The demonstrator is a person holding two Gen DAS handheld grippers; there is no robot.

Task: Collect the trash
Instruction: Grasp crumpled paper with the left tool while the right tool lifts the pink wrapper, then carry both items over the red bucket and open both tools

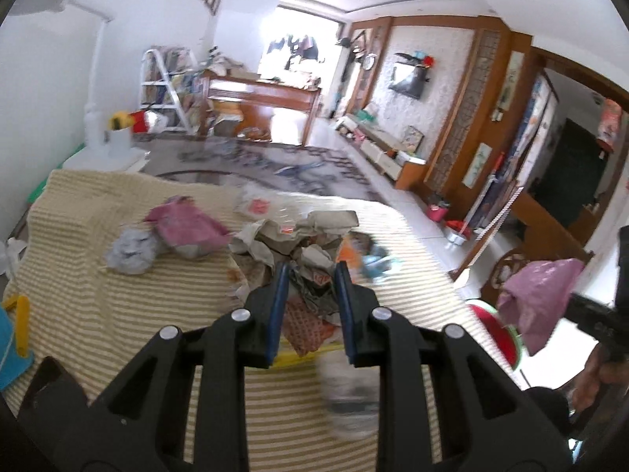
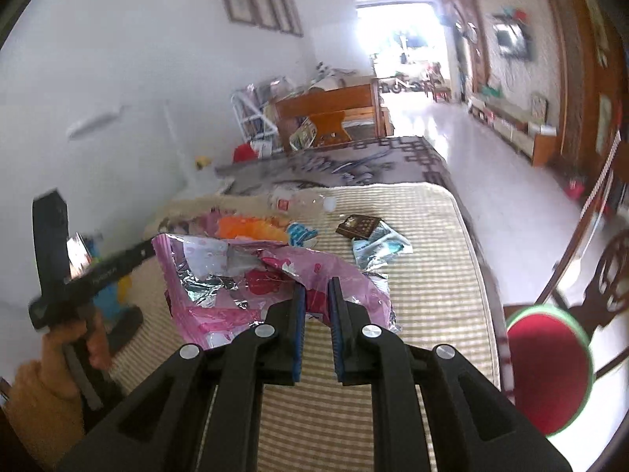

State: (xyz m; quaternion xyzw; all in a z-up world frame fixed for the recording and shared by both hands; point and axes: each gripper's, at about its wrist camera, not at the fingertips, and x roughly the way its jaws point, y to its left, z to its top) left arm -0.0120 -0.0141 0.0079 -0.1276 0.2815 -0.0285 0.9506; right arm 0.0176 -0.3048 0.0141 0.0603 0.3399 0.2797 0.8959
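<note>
In the left wrist view my left gripper [image 1: 312, 271] is shut on a crumpled bundle of brown and orange wrappers [image 1: 310, 306] over the striped mattress [image 1: 118, 314]. Just beyond it lie torn cardboard scraps [image 1: 306, 232], a pink bag [image 1: 184, 224] and a grey crumpled wad [image 1: 129, 251]. A blurred pale thing [image 1: 350, 393] shows under the gripper; what it is I cannot tell. My right gripper [image 2: 317, 287] is shut on a pink foil bag [image 2: 243, 275], which also hangs at the right edge of the left wrist view as the pink foil bag [image 1: 538, 299].
More litter lies on the mattress: a clear bottle [image 2: 302, 200], an orange wrapper [image 2: 251, 228], a brown packet [image 2: 359, 226] and a pale blue wrapper [image 2: 381, 247]. A red-and-green round stool [image 2: 546, 365] and a wooden chair [image 2: 613, 275] stand right of the mattress. A hand [image 2: 47, 385] holds the left gripper.
</note>
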